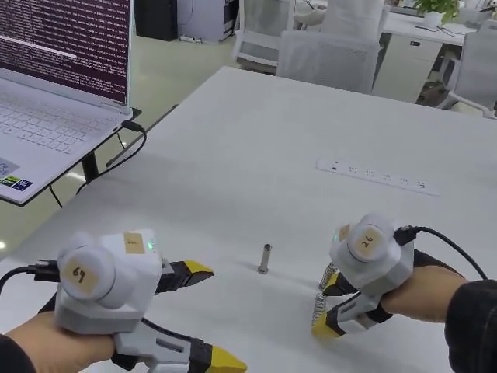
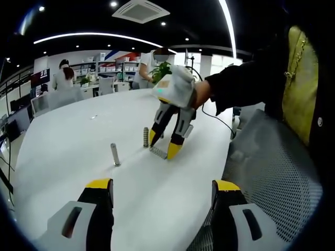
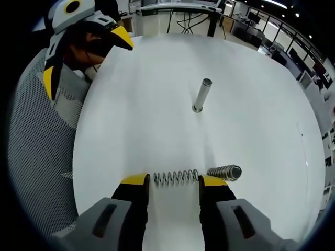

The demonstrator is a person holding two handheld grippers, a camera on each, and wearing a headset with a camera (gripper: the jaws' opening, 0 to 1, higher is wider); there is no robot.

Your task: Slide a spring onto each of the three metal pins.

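A loose spring (image 3: 175, 178) lies across the white table, and my right gripper (image 3: 174, 181) is shut on it, one yellow tip at each end. In the left gripper view the right gripper (image 2: 166, 148) points down at the same spring (image 2: 157, 152). Just beside it stands a pin wearing a spring (image 3: 225, 171), also the sprung pin (image 2: 146, 137). A bare metal pin (image 1: 265, 258) stands upright mid-table, between the grippers. My left gripper (image 1: 213, 315) hovers open near the front edge with nothing between its jaws.
A laptop (image 1: 54, 85) sits on a stand at the left with a cable hanging down. A white power strip (image 1: 373, 176) lies further back on the table (image 1: 248, 140). Office chairs (image 1: 326, 54) stand beyond the far edge.
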